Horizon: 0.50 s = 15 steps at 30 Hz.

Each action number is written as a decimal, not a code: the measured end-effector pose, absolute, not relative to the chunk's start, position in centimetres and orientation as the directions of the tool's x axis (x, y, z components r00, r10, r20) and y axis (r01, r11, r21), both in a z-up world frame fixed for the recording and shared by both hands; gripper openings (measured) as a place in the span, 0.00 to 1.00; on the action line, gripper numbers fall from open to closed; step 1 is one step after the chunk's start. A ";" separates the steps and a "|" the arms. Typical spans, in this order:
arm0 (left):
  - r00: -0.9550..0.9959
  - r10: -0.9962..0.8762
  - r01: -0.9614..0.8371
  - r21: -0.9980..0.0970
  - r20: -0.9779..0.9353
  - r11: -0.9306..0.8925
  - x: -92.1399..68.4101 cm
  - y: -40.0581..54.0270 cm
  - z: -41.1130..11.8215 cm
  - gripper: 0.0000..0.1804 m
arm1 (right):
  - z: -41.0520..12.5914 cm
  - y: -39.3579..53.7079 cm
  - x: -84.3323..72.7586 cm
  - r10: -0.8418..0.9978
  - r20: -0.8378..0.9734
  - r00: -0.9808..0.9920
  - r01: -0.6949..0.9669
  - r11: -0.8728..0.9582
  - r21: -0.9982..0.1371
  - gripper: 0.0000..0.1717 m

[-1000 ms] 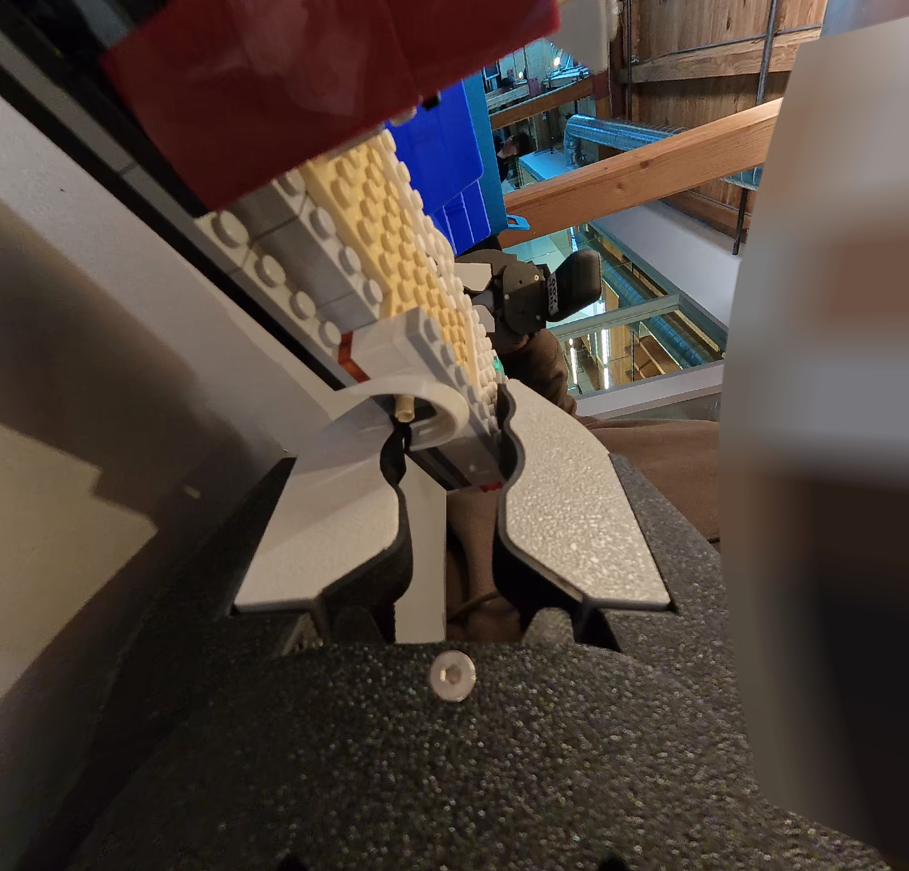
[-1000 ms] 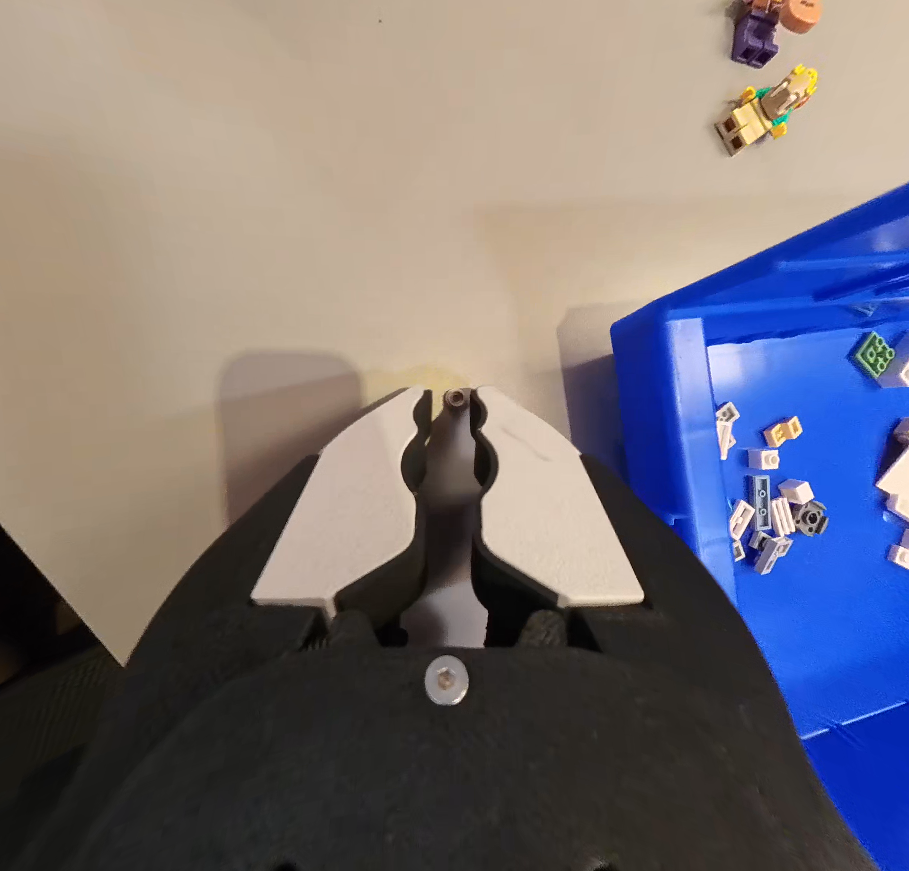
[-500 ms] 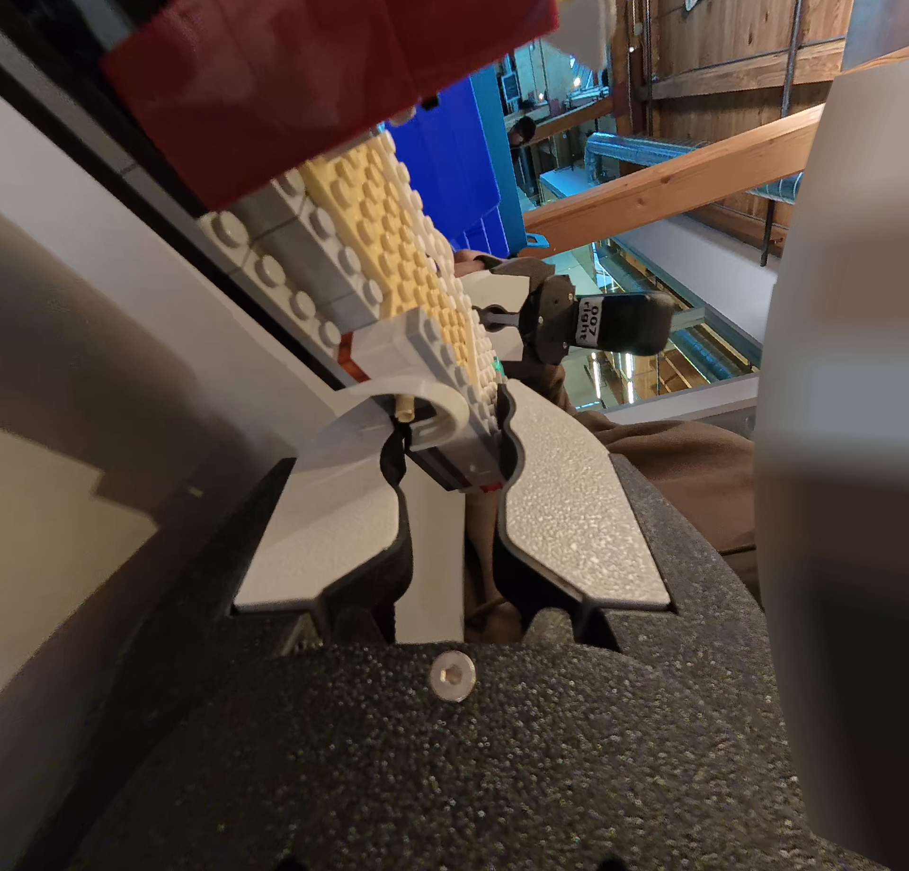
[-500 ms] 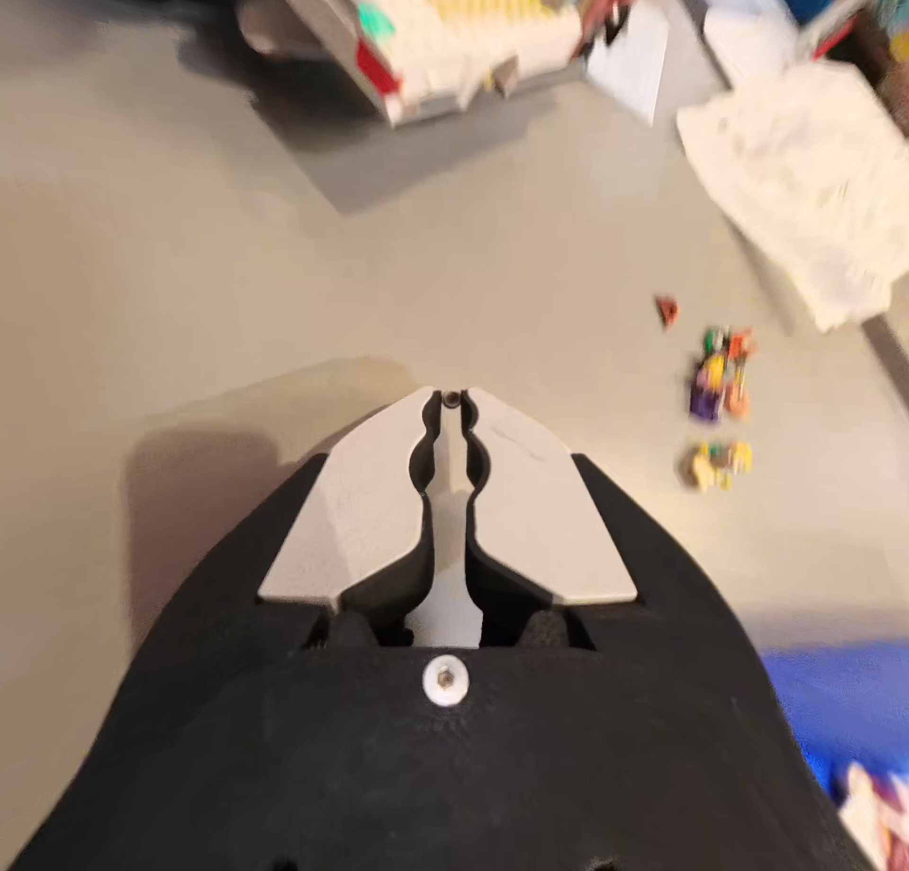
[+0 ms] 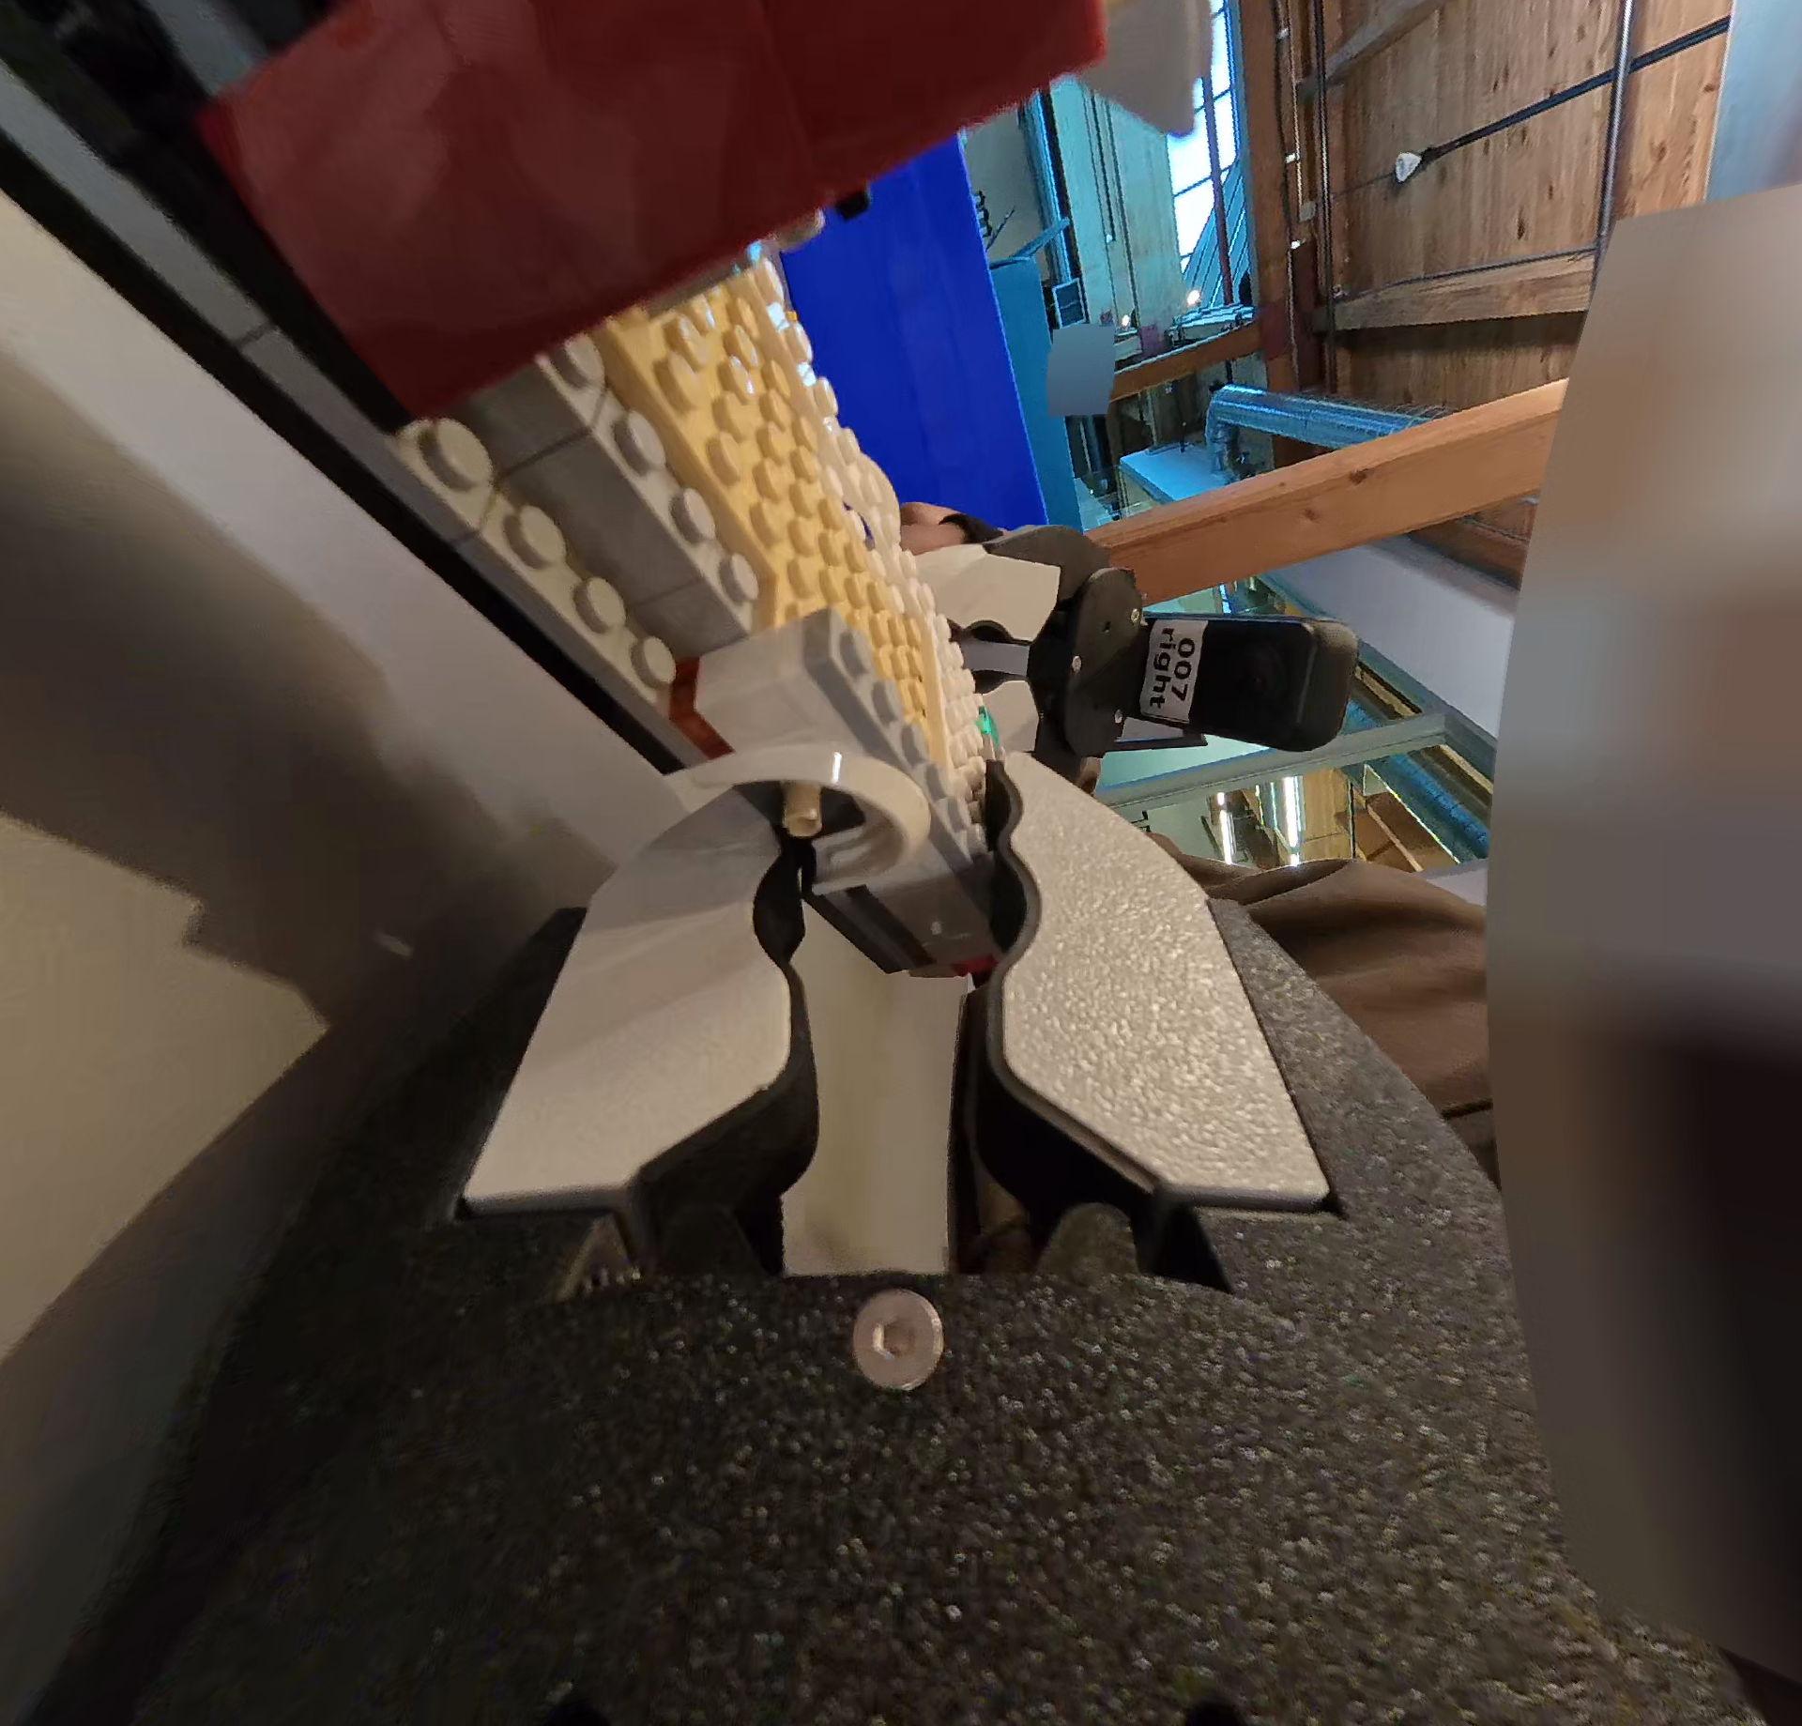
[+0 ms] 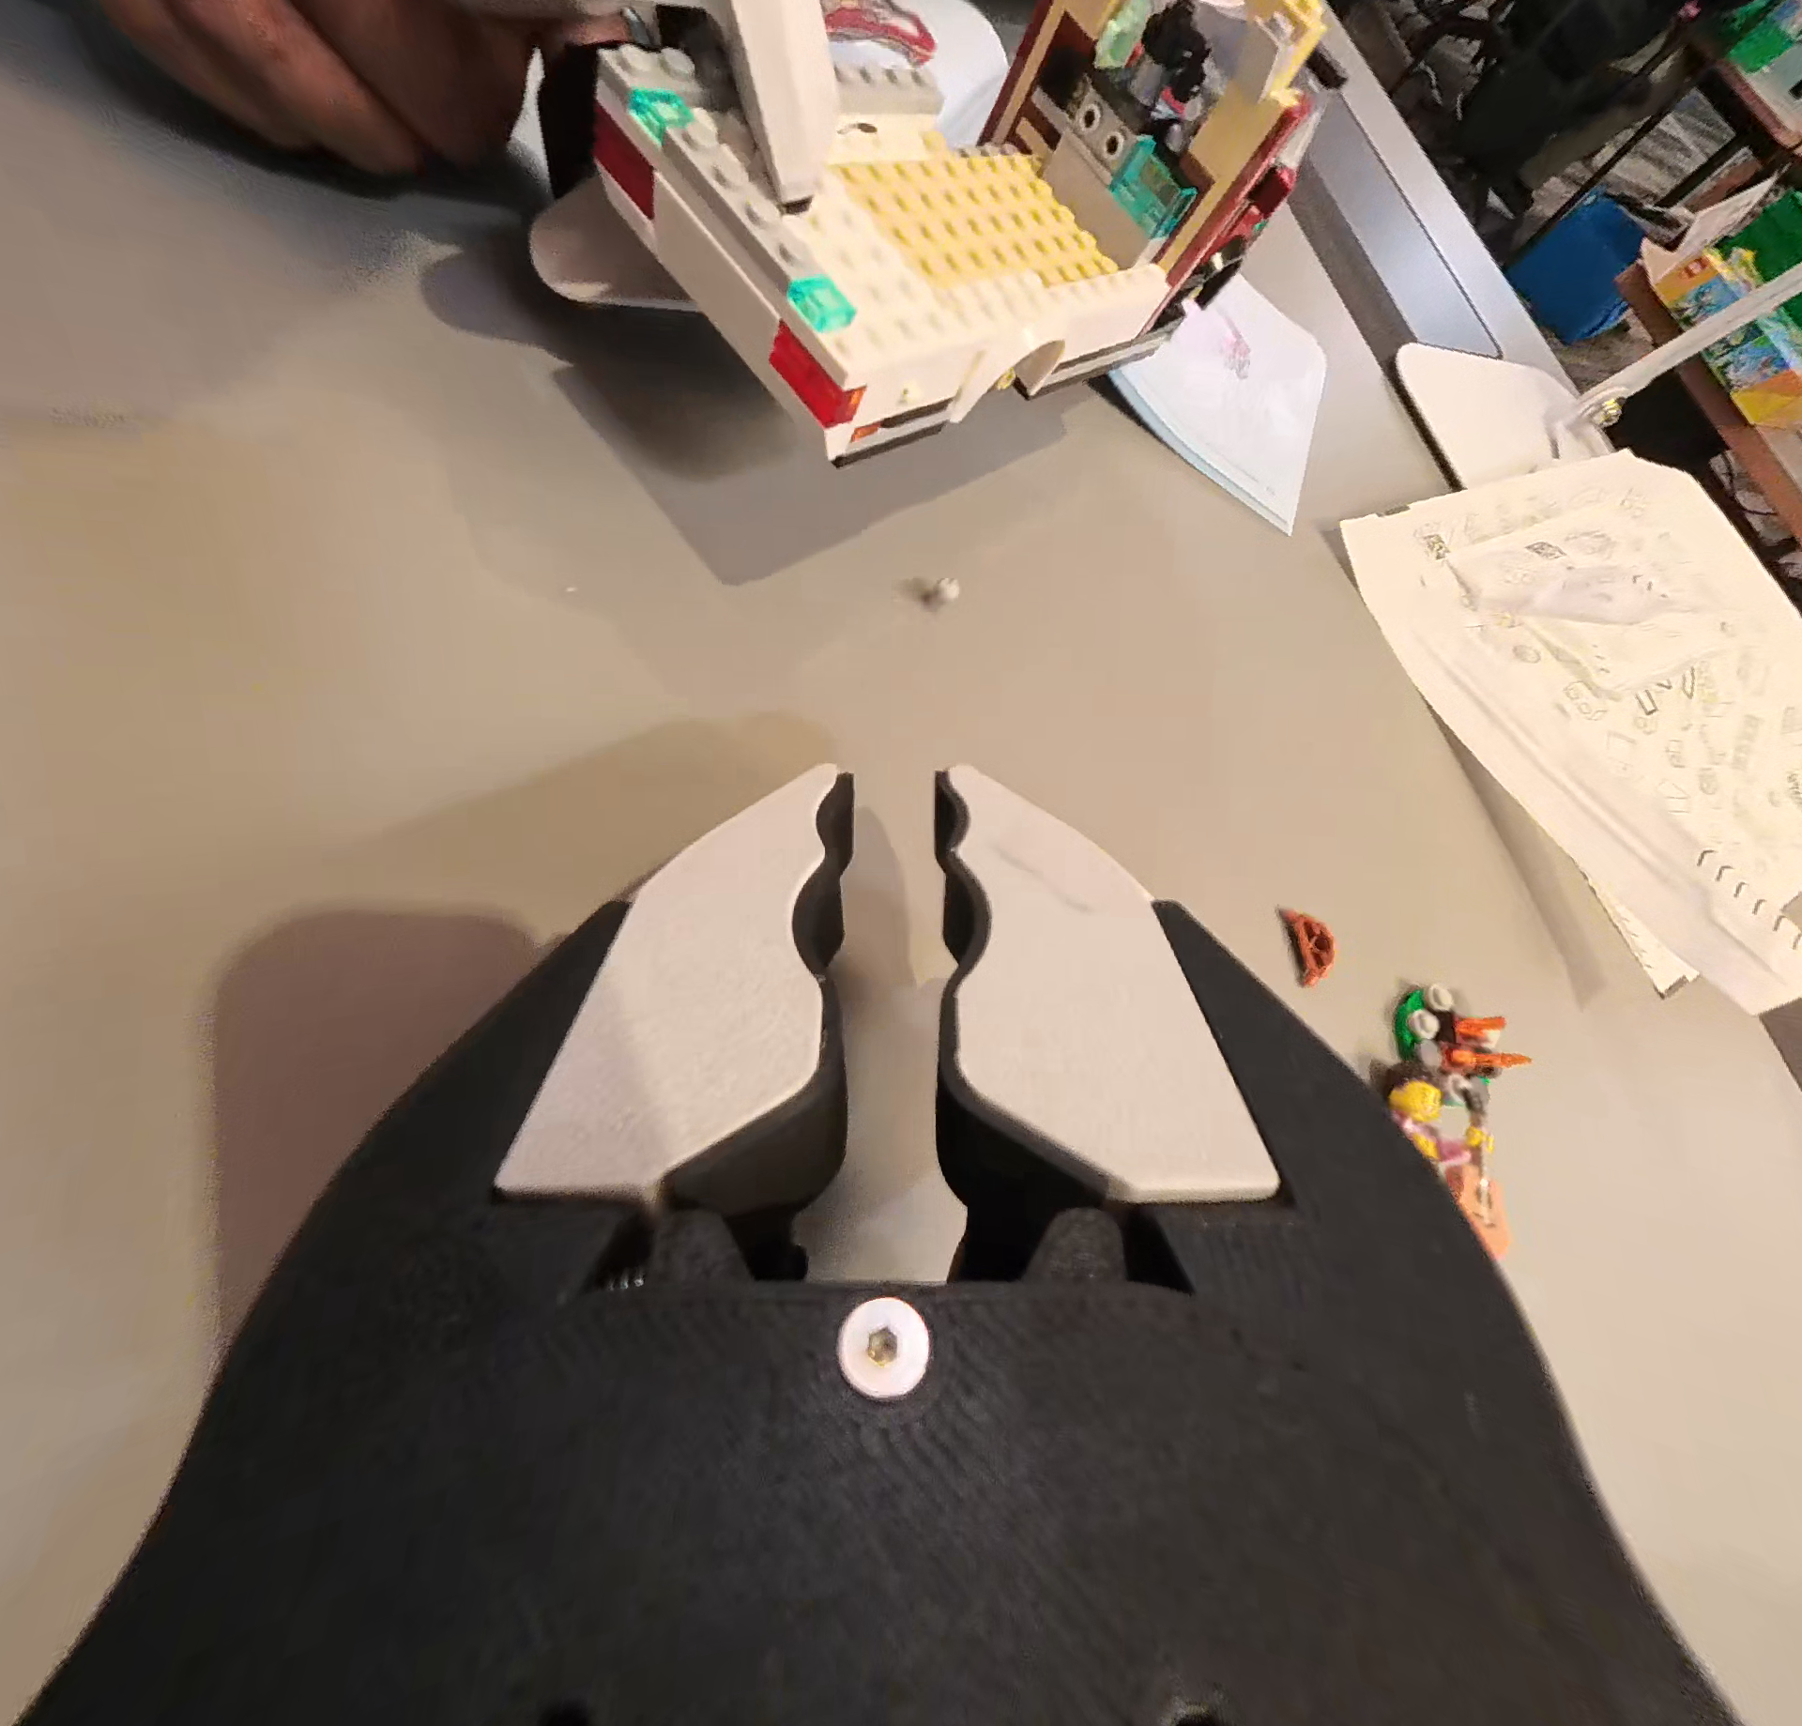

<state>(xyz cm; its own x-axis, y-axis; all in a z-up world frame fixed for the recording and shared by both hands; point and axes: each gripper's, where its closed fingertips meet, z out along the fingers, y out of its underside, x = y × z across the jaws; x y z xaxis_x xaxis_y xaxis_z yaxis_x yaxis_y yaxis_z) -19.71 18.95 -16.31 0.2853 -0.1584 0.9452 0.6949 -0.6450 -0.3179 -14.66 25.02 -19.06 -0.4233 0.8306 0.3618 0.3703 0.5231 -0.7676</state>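
- Left hand-held gripper (image 5: 892, 860) is clamped on the brick-built model's (image 6: 936, 246) grey edge, near the table's (image 6: 390, 607) far edge.
- Right hand-held gripper (image 6: 889, 782) hovers with fingers apart, holding nothing, over a tiny grey piece (image 6: 941, 592).

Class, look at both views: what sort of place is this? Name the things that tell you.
Probably a hobby or workshop table for building brick models: a half-built brick model held in the left gripper, printed instruction sheets and minifigures on the grey table, wooden beams behind.
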 end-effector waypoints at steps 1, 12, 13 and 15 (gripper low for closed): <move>0.283 -0.156 0.699 -0.315 0.946 -0.642 -19.8 18.9 -16.3 0.20 | -19.0 25.2 -15.1 0.833 0.370 -0.411 0.371 0.523 -0.767 0.09; 0.316 -0.170 0.729 -0.354 0.933 -0.586 -22.1 17.8 -14.9 0.20 | -19.1 26.3 -24.3 0.861 0.330 -0.387 0.416 0.483 -0.771 0.10; 0.320 -0.174 0.733 -0.360 0.931 -0.577 -22.4 17.6 -14.7 0.20 | -19.4 26.5 -25.2 0.864 0.329 -0.380 0.430 0.480 -0.764 0.11; 0.331 -0.178 0.739 -0.371 0.927 -0.562 -23.1 17.2 -14.4 0.20 | -19.6 26.8 -26.9 0.862 0.346 -0.369 0.441 0.491 -0.752 0.12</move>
